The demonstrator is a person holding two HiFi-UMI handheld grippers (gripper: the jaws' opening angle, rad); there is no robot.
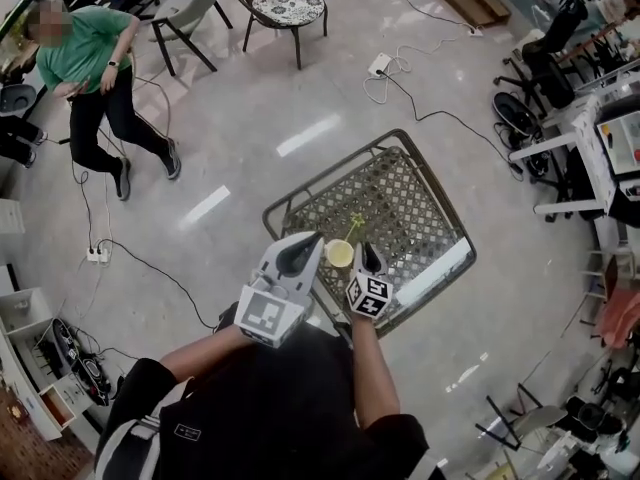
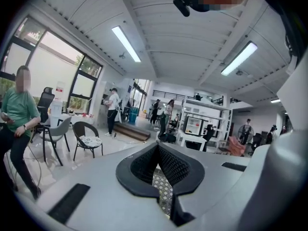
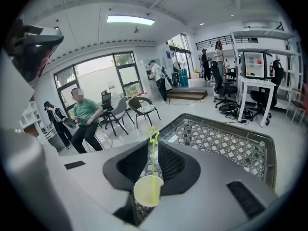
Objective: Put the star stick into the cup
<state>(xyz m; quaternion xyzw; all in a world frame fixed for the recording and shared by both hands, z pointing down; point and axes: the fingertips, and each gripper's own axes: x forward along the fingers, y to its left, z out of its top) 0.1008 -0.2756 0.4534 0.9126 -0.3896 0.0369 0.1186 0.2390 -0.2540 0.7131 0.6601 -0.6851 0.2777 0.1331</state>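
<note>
Two grippers hang over the near edge of the lattice-topped metal bench (image 1: 410, 208), one on each side of the cup (image 1: 340, 254). Just left of the cup, the left gripper (image 1: 310, 248) has its dark ribbed pads (image 2: 144, 165) pressed together at the tips with nothing between them. Only the bench's mesh shows through the slit behind them. The cup is small, pale yellow and round-rimmed, and appears to stand upright on the mesh with its mouth facing the head view. Out of the cup rises the star stick (image 1: 352, 226), a thin, bright yellow-green rod topped by an outlined five-point star. It leans away from the person and slightly right, with its lower end inside the cup. Just right of the cup, the right gripper (image 1: 369, 254) has its jaws a little apart, clamping nothing. In its own view the rod runs up through the gap with neither pad visibly pressing it, and the cup's rim sits low in that gap. Whether a pad touches the cup I cannot tell.
</note>
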